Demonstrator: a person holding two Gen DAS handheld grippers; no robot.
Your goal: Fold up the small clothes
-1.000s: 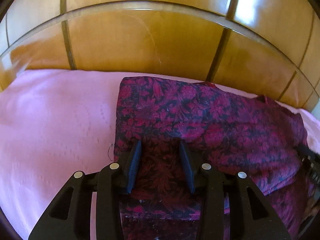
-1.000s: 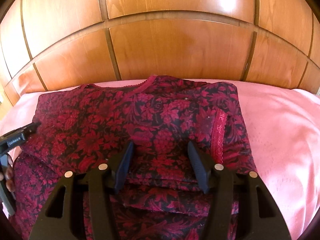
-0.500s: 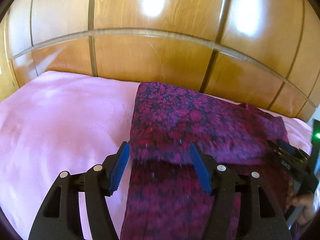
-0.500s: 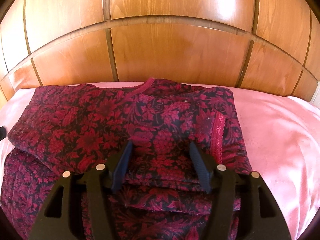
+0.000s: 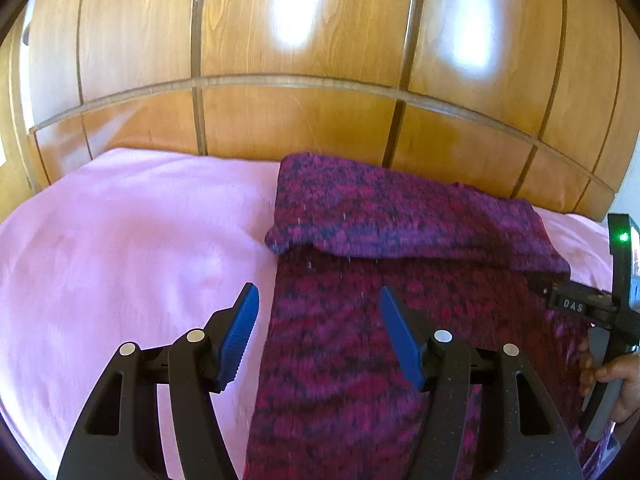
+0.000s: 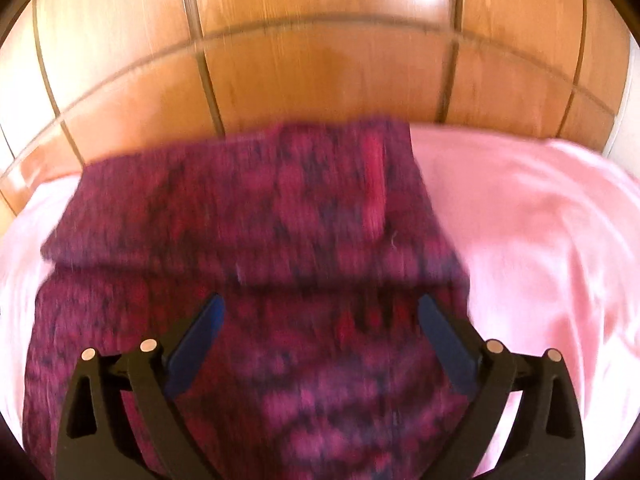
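Clothing, a dark red patterned garment [image 5: 400, 320], lies folded on the pink bed [image 5: 120, 260]. Left hand-held gripper [image 5: 318, 336] and right hand-held gripper [image 6: 320, 344] hover above its near layer, both spread wide, holding nothing. Beyond stands a wooden headboard [image 5: 300, 120].

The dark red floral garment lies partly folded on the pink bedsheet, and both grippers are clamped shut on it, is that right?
Not quite: the dark red floral garment lies partly folded on the pink bedsheet, but both wrist views show the left gripper and right gripper open.
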